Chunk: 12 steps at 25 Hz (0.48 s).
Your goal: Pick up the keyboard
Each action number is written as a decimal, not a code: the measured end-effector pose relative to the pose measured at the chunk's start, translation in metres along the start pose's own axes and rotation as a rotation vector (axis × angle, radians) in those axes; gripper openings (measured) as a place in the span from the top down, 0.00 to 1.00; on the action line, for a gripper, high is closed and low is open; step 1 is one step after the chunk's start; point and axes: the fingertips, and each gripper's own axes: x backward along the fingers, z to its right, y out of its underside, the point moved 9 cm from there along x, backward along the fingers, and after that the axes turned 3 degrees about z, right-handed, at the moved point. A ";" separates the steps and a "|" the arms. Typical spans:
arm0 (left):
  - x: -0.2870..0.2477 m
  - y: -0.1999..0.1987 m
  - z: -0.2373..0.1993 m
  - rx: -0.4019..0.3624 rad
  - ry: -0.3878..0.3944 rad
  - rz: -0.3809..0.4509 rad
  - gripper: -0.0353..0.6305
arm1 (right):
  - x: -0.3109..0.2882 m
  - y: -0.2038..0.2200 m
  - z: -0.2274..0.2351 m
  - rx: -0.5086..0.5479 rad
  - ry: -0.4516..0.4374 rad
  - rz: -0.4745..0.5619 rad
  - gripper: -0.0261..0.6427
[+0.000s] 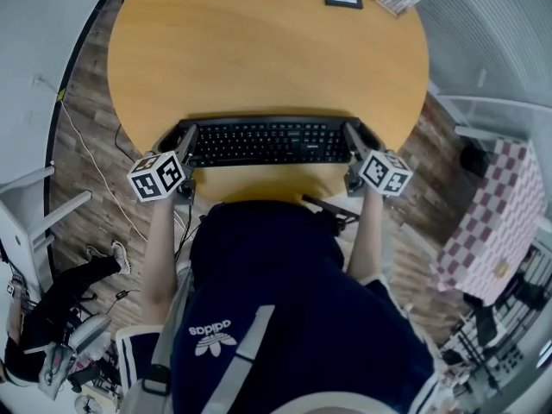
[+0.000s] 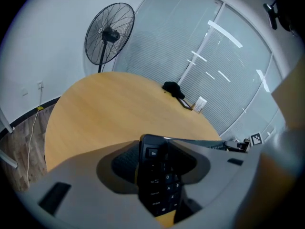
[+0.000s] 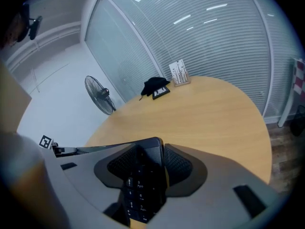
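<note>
Grasp looks done: left gripper (image 1: 188, 138) and right gripper (image 1: 352, 136) jaws clamp opposite ends of the black keyboard (image 1: 269, 141) at the table (image 1: 259, 50) edge, so only lifting clear seems left.

My left gripper (image 1: 186, 136) is clamped on the left end of the keyboard (image 1: 269, 142), with a pad pressed on each face. My right gripper (image 1: 352, 132) grips the right end the same way. Both grippers slant forward and down, with their marker cubes nearest me. My left forearm (image 1: 158, 248) and right forearm (image 1: 369, 235) reach out roughly parallel, one on each side of my body.
</note>
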 end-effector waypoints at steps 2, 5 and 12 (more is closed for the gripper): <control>0.004 -0.008 0.008 -0.019 0.014 0.036 0.67 | 0.006 -0.013 -0.004 0.043 -0.019 0.041 0.69; 0.011 -0.017 0.019 -0.049 0.022 0.079 0.67 | 0.013 -0.024 -0.004 0.061 -0.035 0.083 0.69; 0.036 -0.034 0.044 -0.093 0.051 0.187 0.67 | 0.041 -0.052 -0.013 0.130 -0.067 0.180 0.69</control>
